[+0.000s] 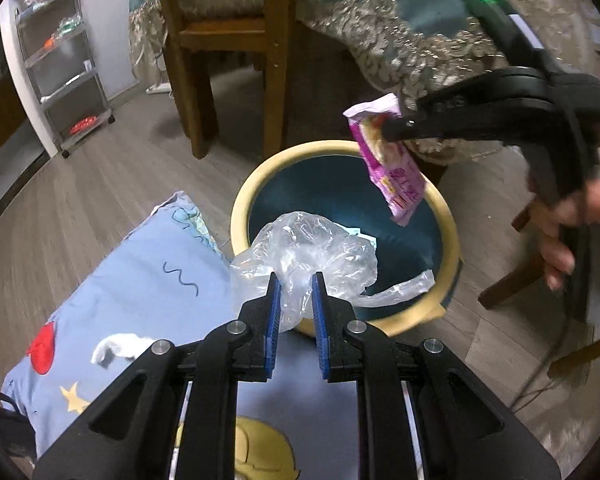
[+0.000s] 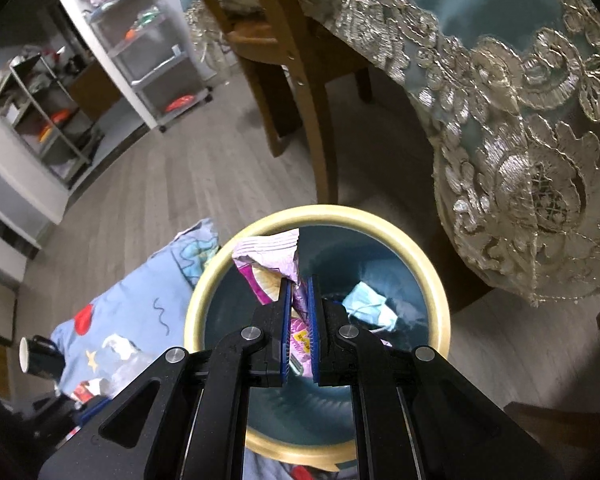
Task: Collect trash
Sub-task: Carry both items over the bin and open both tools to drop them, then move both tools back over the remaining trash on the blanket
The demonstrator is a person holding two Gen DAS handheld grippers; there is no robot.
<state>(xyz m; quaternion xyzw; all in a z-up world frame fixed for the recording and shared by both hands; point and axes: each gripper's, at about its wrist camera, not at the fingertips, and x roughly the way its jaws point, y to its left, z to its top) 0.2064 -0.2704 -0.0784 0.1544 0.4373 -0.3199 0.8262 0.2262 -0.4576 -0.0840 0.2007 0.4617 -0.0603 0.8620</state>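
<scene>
Left gripper (image 1: 296,284) is clamped tight on a crumpled clear plastic bag (image 1: 308,248), held right over the rim of the round bin (image 1: 244,196) with the cream edge and teal inside. Right gripper (image 2: 299,280) is pinched shut on a pink snack wrapper (image 2: 268,258), dangled above that same bin, where a blue face mask (image 2: 370,306) is already lying.

My left wrist camera looks steeply down, close above the bin (image 1: 448,216) at twelve o'clock. My right wrist camera looks down nearly straight into this bin (image 2: 436,276). Both views share the blanket (image 1: 140,280) at nine o'clock.
</scene>
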